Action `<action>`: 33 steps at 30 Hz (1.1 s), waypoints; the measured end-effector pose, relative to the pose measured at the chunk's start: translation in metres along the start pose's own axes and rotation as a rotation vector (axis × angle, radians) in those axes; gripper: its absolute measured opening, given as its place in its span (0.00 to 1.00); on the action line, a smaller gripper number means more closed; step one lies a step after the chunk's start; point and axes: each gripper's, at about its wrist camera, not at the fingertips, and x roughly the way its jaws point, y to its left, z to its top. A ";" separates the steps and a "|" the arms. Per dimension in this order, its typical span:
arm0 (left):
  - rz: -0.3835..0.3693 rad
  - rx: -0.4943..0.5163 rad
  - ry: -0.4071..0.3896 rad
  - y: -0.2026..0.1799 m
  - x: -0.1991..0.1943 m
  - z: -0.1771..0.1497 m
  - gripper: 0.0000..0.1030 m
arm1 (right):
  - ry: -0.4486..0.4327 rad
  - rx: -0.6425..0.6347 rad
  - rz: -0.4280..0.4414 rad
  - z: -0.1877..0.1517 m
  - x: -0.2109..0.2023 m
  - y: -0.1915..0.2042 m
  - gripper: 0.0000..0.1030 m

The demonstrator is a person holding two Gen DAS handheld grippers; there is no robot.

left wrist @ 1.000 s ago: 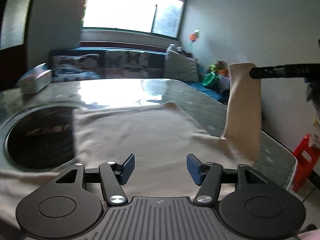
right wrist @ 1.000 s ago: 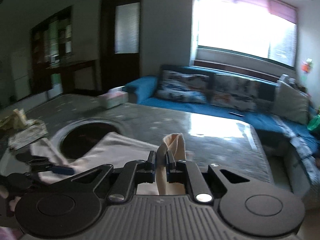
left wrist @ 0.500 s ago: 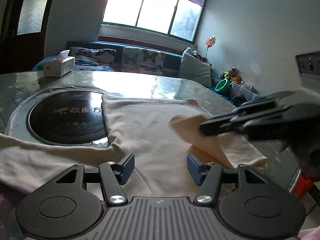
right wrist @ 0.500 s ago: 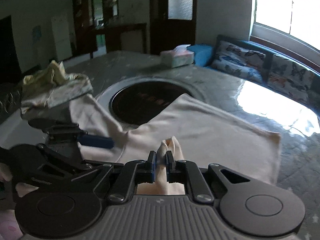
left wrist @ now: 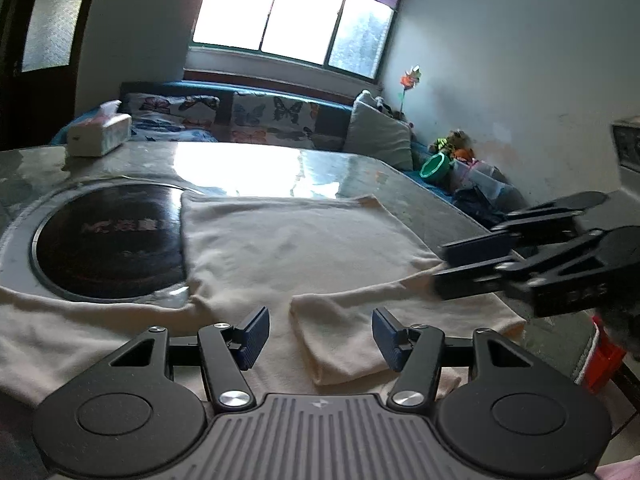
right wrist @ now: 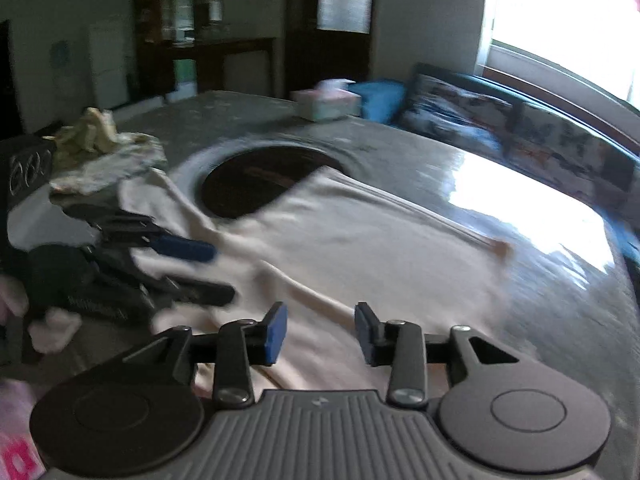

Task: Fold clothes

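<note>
A cream garment (left wrist: 288,252) lies spread on the grey table (left wrist: 360,168), and one corner overlaps the round black cooktop (left wrist: 108,248). Its folded-over sleeve (left wrist: 340,332) rests flat on the body, just beyond my left gripper (left wrist: 320,336). That gripper hovers open, its jaws closing slightly, with nothing pressed between the blue pads. My right gripper (right wrist: 320,332) hangs low over the cloth (right wrist: 360,248); its jaws are opening and hold nothing. In the left wrist view the right gripper (left wrist: 440,268) reaches in from the right. The right wrist view shows the left gripper (right wrist: 208,272) at the left.
A tissue box (left wrist: 98,134) stands at the table's far left. A pile of other clothes (right wrist: 100,152) lies at the left end in the right wrist view. A blue sofa (left wrist: 256,120) with cushions runs behind the table, and a red stool (left wrist: 604,360) stands off the right edge.
The right gripper came down and across with the pinched sleeve, laid it on the garment and let go; its jaws now stand apart. The left gripper stayed in place.
</note>
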 end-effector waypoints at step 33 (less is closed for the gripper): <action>0.106 0.150 0.067 -0.037 0.012 0.030 0.19 | -0.010 0.149 -0.139 -0.089 -0.021 -0.040 0.75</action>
